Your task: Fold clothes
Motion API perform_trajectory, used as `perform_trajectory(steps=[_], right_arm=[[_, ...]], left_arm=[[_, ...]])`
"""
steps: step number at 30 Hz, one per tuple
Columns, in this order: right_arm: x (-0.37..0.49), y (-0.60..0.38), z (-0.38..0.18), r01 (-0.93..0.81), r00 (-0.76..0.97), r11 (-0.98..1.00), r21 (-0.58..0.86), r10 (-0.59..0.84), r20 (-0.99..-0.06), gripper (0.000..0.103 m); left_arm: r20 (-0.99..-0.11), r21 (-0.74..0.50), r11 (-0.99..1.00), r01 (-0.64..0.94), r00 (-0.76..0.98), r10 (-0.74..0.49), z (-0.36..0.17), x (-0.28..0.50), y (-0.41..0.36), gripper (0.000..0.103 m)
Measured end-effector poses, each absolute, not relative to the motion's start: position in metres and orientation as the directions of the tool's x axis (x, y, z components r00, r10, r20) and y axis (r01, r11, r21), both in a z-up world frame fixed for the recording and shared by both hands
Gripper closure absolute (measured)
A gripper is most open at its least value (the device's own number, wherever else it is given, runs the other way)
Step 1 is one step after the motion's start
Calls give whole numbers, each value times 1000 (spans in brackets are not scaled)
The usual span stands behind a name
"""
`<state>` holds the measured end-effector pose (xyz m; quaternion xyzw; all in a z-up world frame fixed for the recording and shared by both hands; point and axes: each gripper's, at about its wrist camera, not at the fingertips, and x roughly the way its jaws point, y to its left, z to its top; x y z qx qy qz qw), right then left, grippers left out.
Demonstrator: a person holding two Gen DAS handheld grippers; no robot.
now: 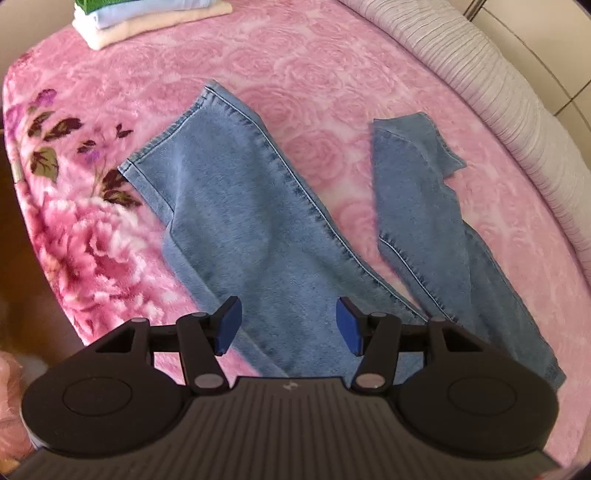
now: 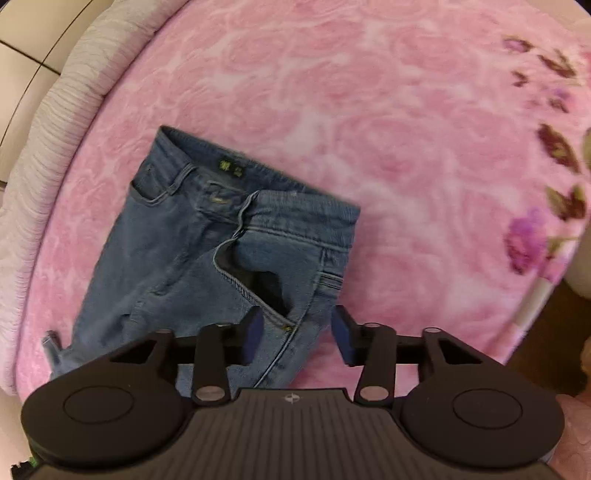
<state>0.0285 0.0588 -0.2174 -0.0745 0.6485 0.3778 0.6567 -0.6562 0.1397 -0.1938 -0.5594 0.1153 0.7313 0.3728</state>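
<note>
Denim is your job at this moment: the jeans (image 1: 236,206) lie unfolded on the pink floral blanket (image 1: 332,74), legs splayed apart in a V, one leg broad and flat, the other leg (image 1: 417,192) narrower with its hem crumpled over. From the right wrist view you see the waistband (image 2: 258,177) end, fly gaping, front side up. Your left tongs (image 1: 288,328) stand open above the broad leg, nothing between the pads; your right tongs (image 2: 297,336) stand open too, hovering over the hip edge of the jeans beside the fly, clamped on nothing. Beyond the leg hems from the jeans, a stack of folded clothes (image 1: 147,22) sits at the blanket's far edge, and a ribbed white cover (image 1: 498,92) runs along the bed's side nearest the narrow leg. You look to be between laying out and the first fold. Next, I judge, you need one leg brought over the other: pinch the narrow leg's hem and the matching waist corner, then lift both together so the seams align.
</note>
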Motion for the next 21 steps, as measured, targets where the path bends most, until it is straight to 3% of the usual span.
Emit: perform_trajectory(steps=[6, 17, 21], right_arm=[[9, 37, -204, -585, -56, 730, 353, 398, -916, 44], [-52, 35, -200, -698, -134, 636, 330, 337, -932, 24], [-53, 35, -205, -751, -148, 575, 325, 332, -931, 23]], left_arm=[[-894, -295, -628, -720, -24, 448, -192, -691, 125, 46], [-899, -275, -571, -773, -5, 438, -184, -687, 77, 41], [-898, -274, -573, -772, -7, 439, -191, -674, 53, 40]])
